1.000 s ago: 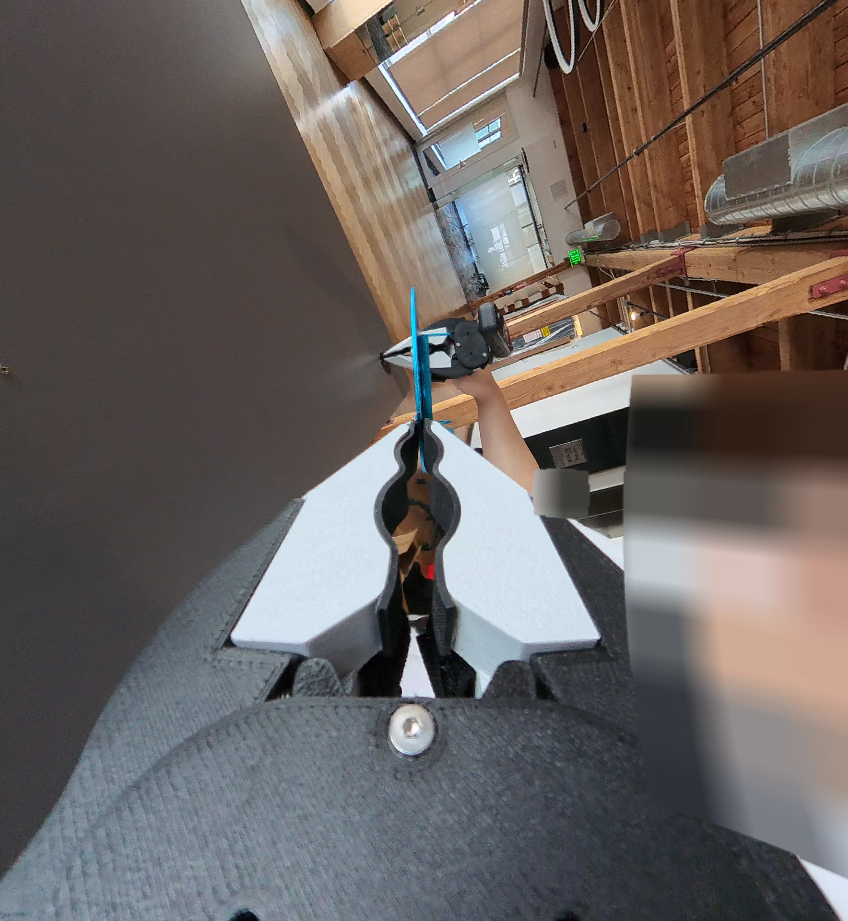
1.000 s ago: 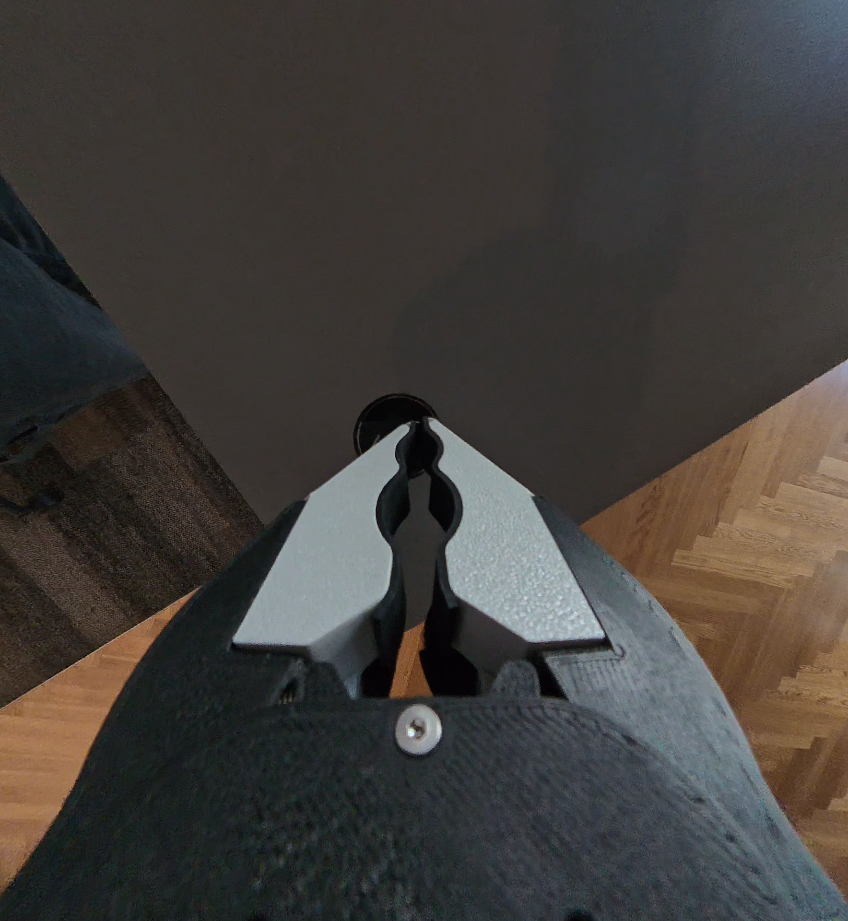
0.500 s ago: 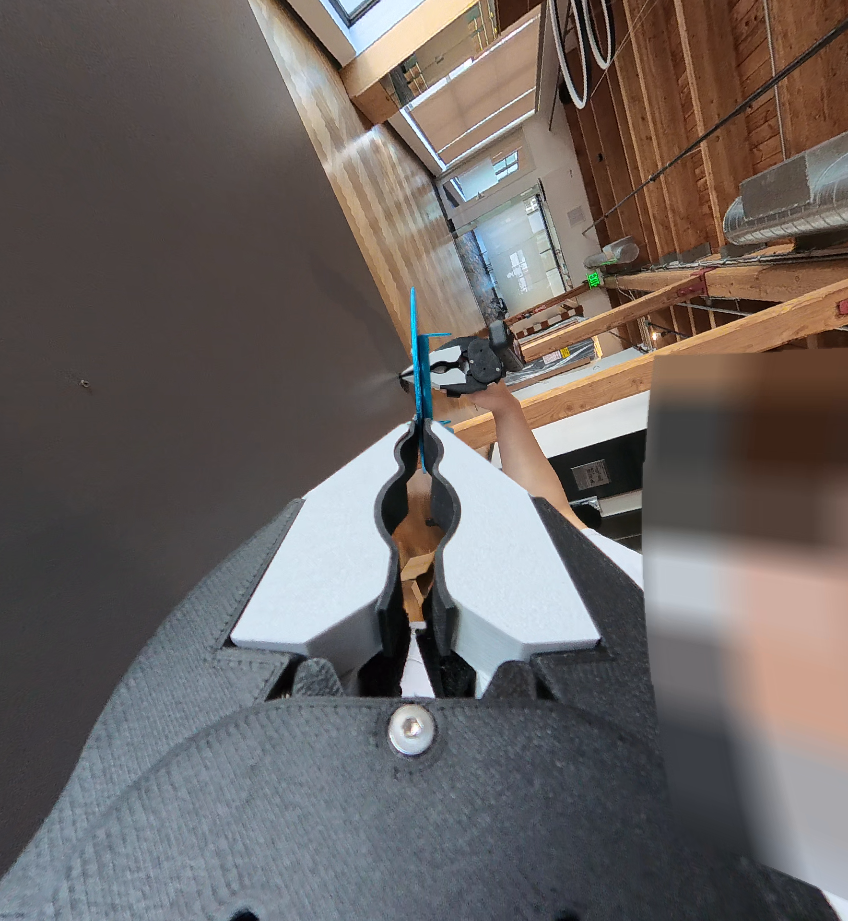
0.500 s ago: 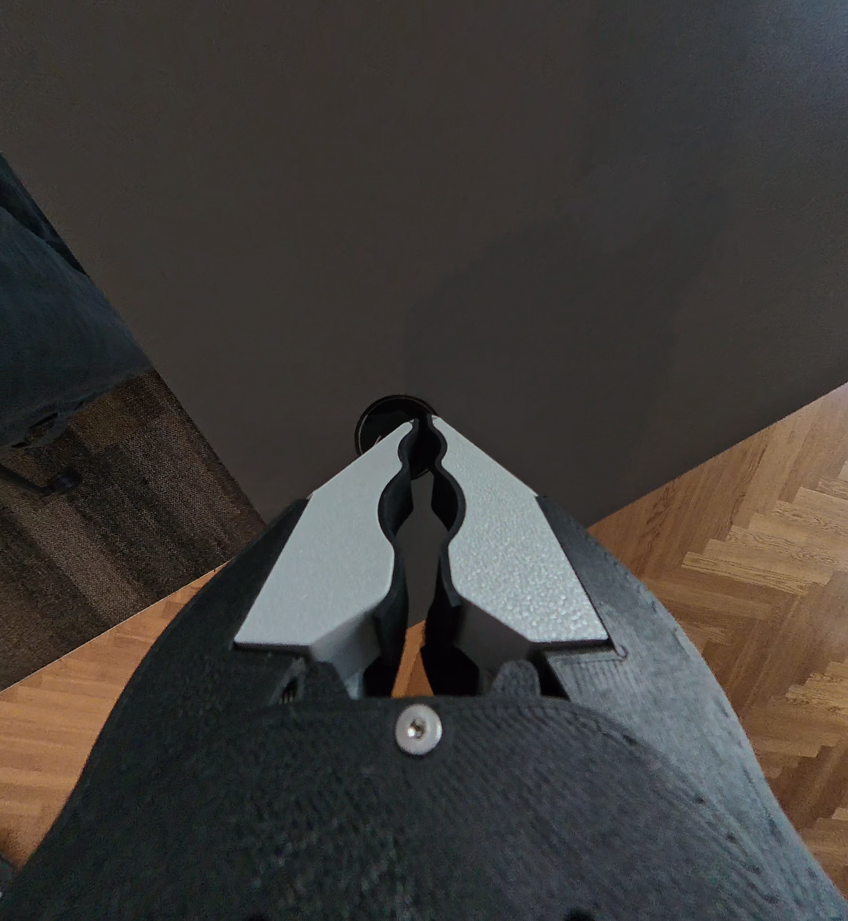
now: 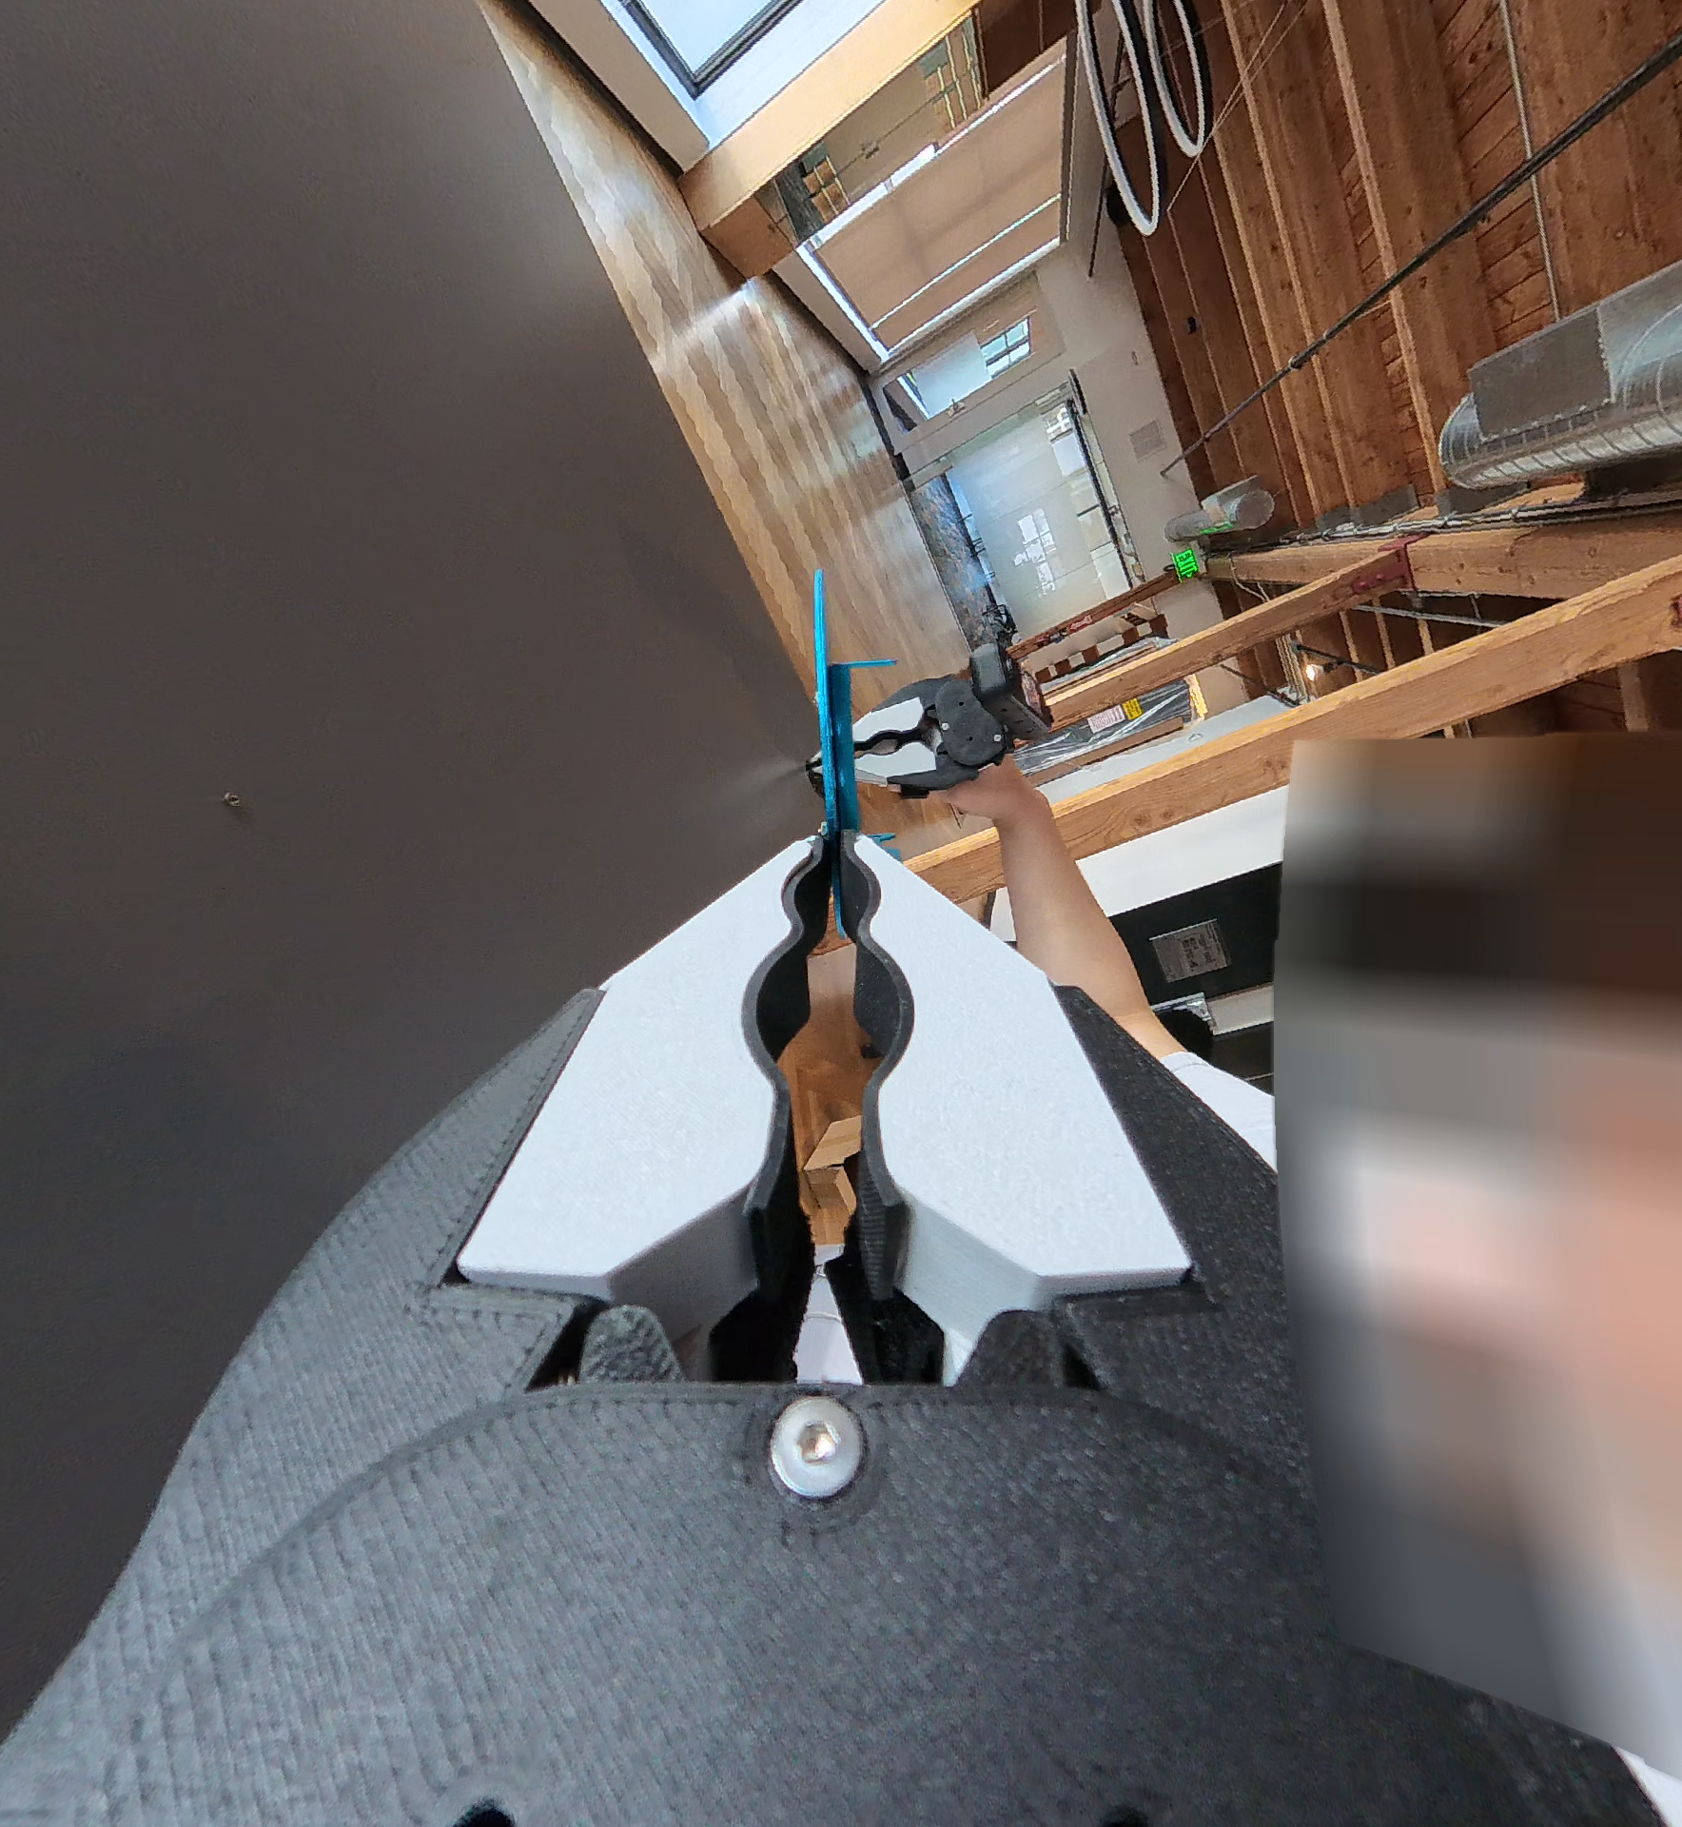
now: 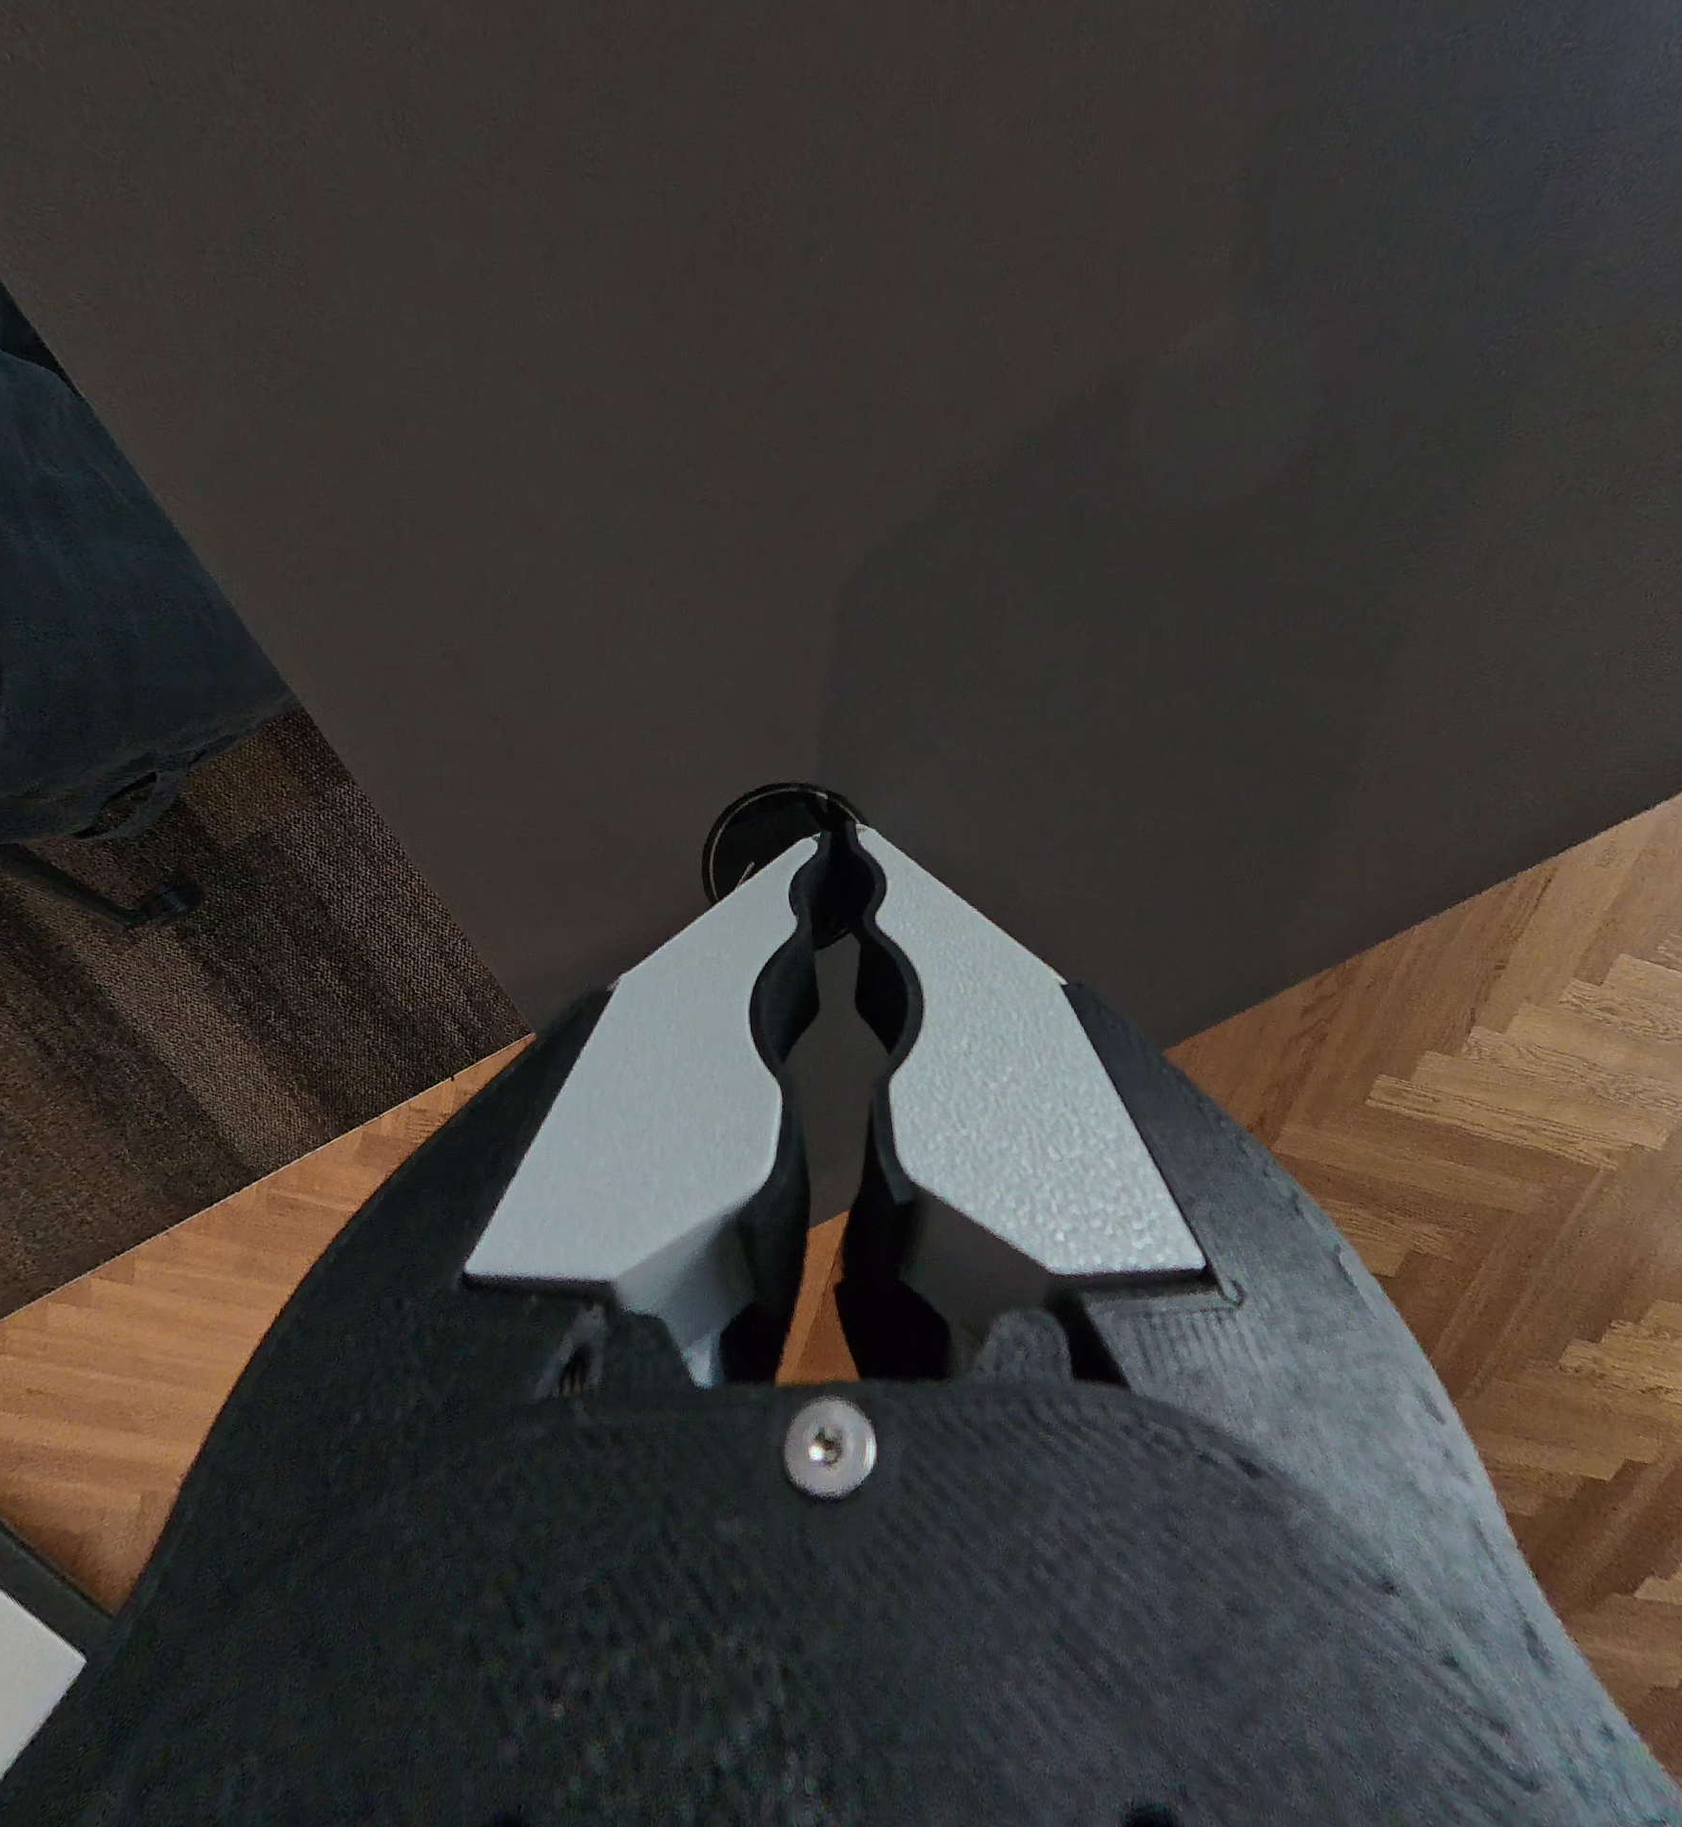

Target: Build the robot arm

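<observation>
My left gripper (image 5: 832,845) is shut on a thin flat blue plastic piece (image 5: 829,712). I see the piece edge-on, sticking out past the fingertips beside the dark table (image 5: 274,593). My right gripper (image 5: 852,756) shows farther off in a hand, its tips at the table's surface. In the right wrist view my right gripper (image 6: 832,838) has its jaws together. Its tips rest at the rim of a small black round disc (image 6: 748,850) on the dark table (image 6: 817,346), near a corner. I cannot tell whether they pinch it.
A person's bare forearm (image 5: 1045,890) reaches to the right gripper. Below the table edge are herringbone wood floor (image 6: 1509,1087), dark carpet (image 6: 175,989) and a dark trouser leg (image 6: 46,593). Wooden beams (image 5: 1410,682) and a metal duct (image 5: 1608,395) fill the room behind. My right fingertips sit around 50 cm from my left ones.
The left wrist view has swung a little, so the right gripper and hand sit lower and farther right in it. The right wrist view turned slightly. Both grips look unchanged.
</observation>
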The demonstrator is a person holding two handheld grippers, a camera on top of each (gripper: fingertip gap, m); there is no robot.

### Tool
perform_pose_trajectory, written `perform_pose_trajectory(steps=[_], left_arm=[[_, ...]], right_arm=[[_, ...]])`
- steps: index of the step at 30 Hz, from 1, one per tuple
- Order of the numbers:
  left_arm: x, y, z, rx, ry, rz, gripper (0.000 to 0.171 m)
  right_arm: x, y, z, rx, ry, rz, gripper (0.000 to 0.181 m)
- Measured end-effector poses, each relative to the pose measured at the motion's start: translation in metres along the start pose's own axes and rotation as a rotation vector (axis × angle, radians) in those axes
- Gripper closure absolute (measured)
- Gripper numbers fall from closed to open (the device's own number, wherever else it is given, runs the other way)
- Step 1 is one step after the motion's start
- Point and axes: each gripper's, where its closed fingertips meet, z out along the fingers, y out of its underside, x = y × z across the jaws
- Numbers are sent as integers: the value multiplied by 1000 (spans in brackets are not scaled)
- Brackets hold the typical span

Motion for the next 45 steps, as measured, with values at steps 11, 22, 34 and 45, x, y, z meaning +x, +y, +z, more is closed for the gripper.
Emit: perform_pose_trajectory(steps=[11, 22, 34, 45], left_arm=[[-5, -2, -1, -1, -15, -15, 171], [-5, -2, 4, -11, -5, -25, 171], [-9, -2, -1, -5, 8, -58, 171], [-14, -12, 0, -2, 6, -69, 171]], right_arm=[[2, -4, -11, 12, 12, -2, 181], [4, -9, -24, -1, 45, -25, 180], [6, -14, -38, -3, 85, -31, 180], [8, -20, -50, 12, 101, -12, 180]])
